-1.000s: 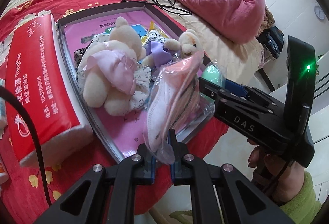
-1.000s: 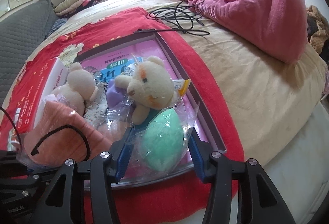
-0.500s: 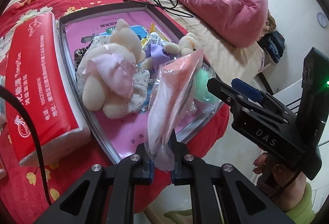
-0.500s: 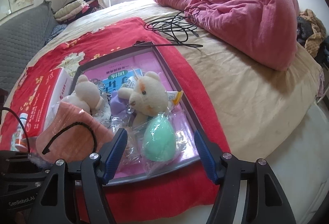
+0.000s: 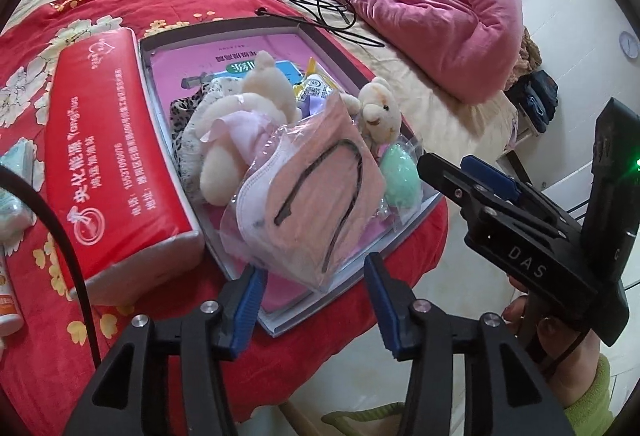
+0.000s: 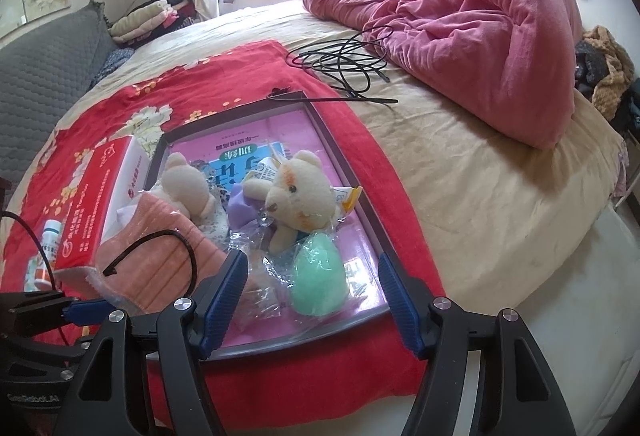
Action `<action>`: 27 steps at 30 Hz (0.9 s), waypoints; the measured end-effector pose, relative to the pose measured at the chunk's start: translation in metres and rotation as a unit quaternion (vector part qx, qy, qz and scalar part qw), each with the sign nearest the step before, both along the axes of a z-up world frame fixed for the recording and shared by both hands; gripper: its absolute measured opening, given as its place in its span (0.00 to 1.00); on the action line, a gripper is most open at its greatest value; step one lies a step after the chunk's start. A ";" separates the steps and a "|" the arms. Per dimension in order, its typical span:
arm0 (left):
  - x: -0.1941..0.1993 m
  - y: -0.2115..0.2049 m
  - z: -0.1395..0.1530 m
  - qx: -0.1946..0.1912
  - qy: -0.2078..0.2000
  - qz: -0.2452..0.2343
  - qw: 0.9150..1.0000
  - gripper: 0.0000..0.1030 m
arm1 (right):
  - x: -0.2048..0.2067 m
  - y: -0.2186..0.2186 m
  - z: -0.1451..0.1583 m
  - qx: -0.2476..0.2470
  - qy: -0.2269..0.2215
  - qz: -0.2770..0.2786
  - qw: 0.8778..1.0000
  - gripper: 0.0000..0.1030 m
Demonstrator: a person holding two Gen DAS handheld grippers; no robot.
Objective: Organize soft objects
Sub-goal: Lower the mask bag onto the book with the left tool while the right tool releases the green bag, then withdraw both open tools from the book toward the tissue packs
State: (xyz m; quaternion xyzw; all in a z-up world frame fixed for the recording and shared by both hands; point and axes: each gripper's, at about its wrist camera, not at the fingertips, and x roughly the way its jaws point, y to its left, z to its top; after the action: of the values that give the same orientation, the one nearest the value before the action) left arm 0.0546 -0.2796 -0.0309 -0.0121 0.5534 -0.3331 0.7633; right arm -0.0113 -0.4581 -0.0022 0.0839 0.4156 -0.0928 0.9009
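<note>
Two blue-padded fingers of the left gripper (image 5: pixel 314 300) stand wide apart in the left wrist view, holding nothing. Between and just beyond them lies a pink face mask (image 5: pixel 316 195) in a clear bag, its black ear loop facing up; whether the bag touches the pads I cannot tell. The bagged mask rests over the near corner of a shallow grey-rimmed tray (image 5: pixel 340 49) with a pink printed floor. Behind the mask sits a cream plush bear in a pink dress (image 5: pixel 240 115), and to its right a smaller cream bear (image 5: pixel 380 109) faces the camera. A mint green egg-shaped sponge (image 5: pixel 400 179) in clear wrap lies beside the mask near the tray's right rim. A red tissue pack (image 5: pixel 108 151) lies along the tray's left side on a red floral blanket (image 5: pixel 80 11). The right gripper (image 5: pixel 480 175) enters from the right, held by a hand in a green sleeve.

Seen from the right wrist, the right gripper (image 6: pixel 314 296) is likewise spread wide and empty. The green sponge (image 6: pixel 318 278) lies between its fingers on the tray (image 6: pixel 348 163), apart from both pads. The smaller bear (image 6: pixel 298 195) sits just behind the sponge, the mask (image 6: pixel 160 248) lies to the left, and the left gripper's blue tip (image 6: pixel 86 310) shows at the mask's near edge. A coiled black cable (image 6: pixel 344 57) and a rumpled pink quilt (image 6: pixel 480 15) lie farther back on the bed.
</note>
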 end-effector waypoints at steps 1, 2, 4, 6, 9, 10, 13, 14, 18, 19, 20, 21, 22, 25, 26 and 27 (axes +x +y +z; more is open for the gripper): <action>0.000 0.002 0.002 0.000 -0.004 0.002 1.000 0.49 | 0.000 0.001 0.000 0.000 0.000 0.000 1.000 0.67; -0.001 0.003 0.004 0.001 -0.006 0.004 1.000 0.49 | 0.000 0.001 0.001 -0.001 0.000 0.000 1.000 0.67; -0.002 0.008 0.009 -0.001 -0.014 0.009 1.000 0.50 | -0.001 0.003 0.002 -0.004 0.000 0.001 1.000 0.67; -0.003 0.011 0.014 -0.002 -0.021 0.011 1.000 0.51 | -0.002 0.004 0.004 -0.008 -0.001 0.001 1.000 0.68; -0.003 0.015 0.020 -0.001 -0.030 0.014 0.999 0.54 | -0.002 0.005 0.006 -0.009 0.001 -0.001 1.000 0.68; -0.004 0.017 0.022 -0.001 -0.032 0.016 0.999 0.55 | -0.002 0.006 0.007 -0.011 0.000 -0.001 1.000 0.72; -0.004 0.021 0.027 -0.004 -0.035 0.019 0.999 0.55 | -0.002 0.008 0.010 -0.015 -0.002 -0.002 1.000 0.74; -0.004 0.022 0.029 -0.006 -0.036 0.019 0.999 0.56 | -0.002 0.008 0.011 -0.017 -0.001 -0.002 1.000 0.74; -0.006 0.026 0.035 -0.005 -0.044 0.022 0.999 0.60 | -0.003 0.011 0.016 -0.022 -0.003 -0.004 1.000 0.74; -0.007 0.026 0.036 -0.005 -0.046 0.022 0.999 0.61 | -0.004 0.012 0.017 -0.025 -0.004 -0.006 1.000 0.74; -0.007 0.027 0.037 -0.004 -0.047 0.024 0.999 0.61 | -0.004 0.013 0.018 -0.027 -0.005 -0.006 1.000 0.74; -0.007 0.029 0.039 -0.004 -0.048 0.025 0.999 0.61 | -0.005 0.014 0.019 -0.028 -0.006 -0.005 1.000 0.74; -0.008 0.030 0.040 -0.003 -0.050 0.027 0.998 0.61 | -0.005 0.014 0.021 -0.030 -0.007 -0.006 1.000 0.74; -0.009 0.033 0.043 -0.001 -0.055 0.030 0.998 0.61 | -0.006 0.016 0.024 -0.032 -0.007 -0.005 0.999 0.74; -0.009 0.034 0.044 -0.002 -0.056 0.031 0.998 0.62 | -0.006 0.017 0.025 -0.035 -0.007 -0.006 0.999 0.74; -0.009 0.035 0.045 -0.002 -0.057 0.032 0.998 0.62 | -0.007 0.018 0.025 -0.036 -0.007 -0.006 0.999 0.74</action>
State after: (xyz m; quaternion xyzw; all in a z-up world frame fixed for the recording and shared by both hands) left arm 0.0451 -0.2444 0.0141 -0.0126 0.5079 -0.3102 0.8035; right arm -0.0179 -0.4401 0.0231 0.0542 0.4052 -0.1127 0.9056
